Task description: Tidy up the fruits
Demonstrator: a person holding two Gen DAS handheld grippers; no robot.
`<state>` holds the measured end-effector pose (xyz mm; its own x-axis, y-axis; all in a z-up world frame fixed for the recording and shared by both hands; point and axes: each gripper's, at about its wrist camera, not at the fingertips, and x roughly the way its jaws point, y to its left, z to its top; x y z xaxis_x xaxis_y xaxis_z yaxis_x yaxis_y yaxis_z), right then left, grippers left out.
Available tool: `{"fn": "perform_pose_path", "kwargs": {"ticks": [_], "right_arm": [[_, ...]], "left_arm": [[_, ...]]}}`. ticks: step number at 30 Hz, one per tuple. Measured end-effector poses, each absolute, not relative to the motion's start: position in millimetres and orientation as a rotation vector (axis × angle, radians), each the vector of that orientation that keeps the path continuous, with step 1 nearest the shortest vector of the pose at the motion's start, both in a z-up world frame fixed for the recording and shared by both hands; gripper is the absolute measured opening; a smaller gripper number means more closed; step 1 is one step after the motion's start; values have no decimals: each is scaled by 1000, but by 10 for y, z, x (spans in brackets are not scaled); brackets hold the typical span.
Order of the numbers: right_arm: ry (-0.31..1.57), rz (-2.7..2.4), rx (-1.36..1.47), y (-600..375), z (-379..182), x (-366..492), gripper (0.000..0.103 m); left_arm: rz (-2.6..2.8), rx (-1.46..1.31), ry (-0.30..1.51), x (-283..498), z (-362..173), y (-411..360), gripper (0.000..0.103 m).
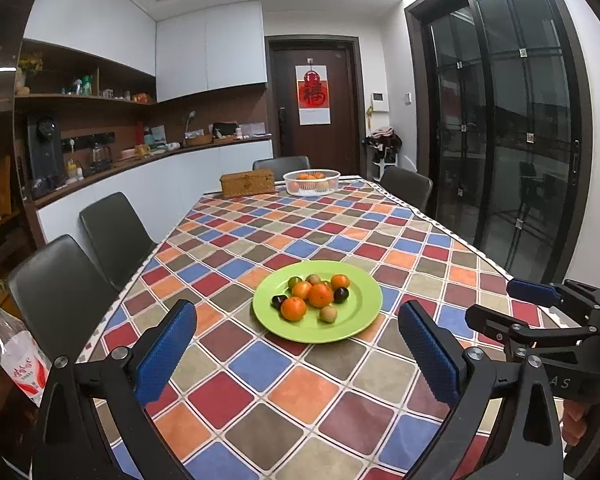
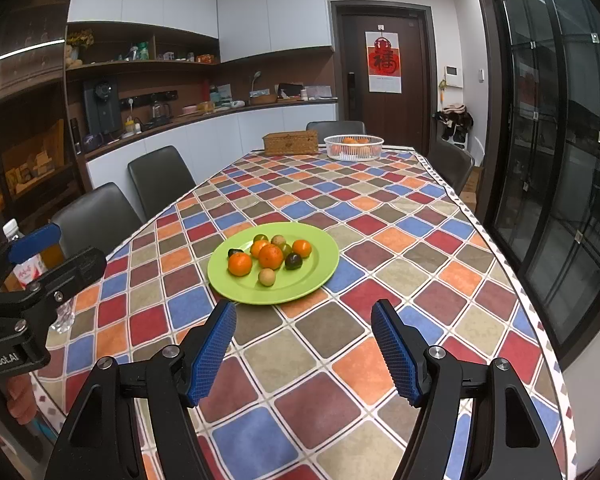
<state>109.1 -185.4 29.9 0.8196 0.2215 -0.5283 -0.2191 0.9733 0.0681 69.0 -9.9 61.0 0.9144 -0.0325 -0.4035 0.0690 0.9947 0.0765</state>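
- The left hand-held gripper (image 1: 296, 352) hangs over the near end of the worktop (image 1: 268, 384), its blue pads spread wide with only the checked cloth between them; nothing is held.
- The right hand-held gripper (image 2: 304, 348) sits beside it, also above the cloth, jaws parted and empty, narrower than the left pair. Both point toward 12 o'clock and tilt down at the plate.
- A clear water bottle (image 1: 14, 352) with a red label stands at the worktop's left edge, at about 9 o'clock from the left gripper.
- The green plate (image 1: 356, 316) lies flat just beyond the fingertips, near the middle of the worktop. It is round, so it shows no long axis.
- On the plate the fruits form a loose cluster: four tangerines, the largest tangerine (image 1: 320, 295) in the centre, two dark plums (image 1: 341, 294) at 3 and 9 o'clock of it, a pale round fruit (image 1: 327, 314) at 5 o'clock lying apart from the rest, and greenish ones toward 11 and 12 o'clock.
- The cluster runs roughly from the plate's 7 o'clock to its 1 o'clock in the left wrist view.
- Well beyond, at the far end of the worktop, stands a white slotted basket (image 1: 312, 188) with more orange fruit inside.
- Just left of it sits a woven box (image 1: 247, 185), its long side lying across the worktop.
- Dark chairs (image 1: 114, 236) line the left side.
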Motion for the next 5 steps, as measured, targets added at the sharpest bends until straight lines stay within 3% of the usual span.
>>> {"fn": "perform_pose_path", "kwargs": {"ticks": [5], "right_arm": [[562,233,5,-1863,295,1087,71]], "left_arm": [[-43,89,413,682,609,-79,103]]}}
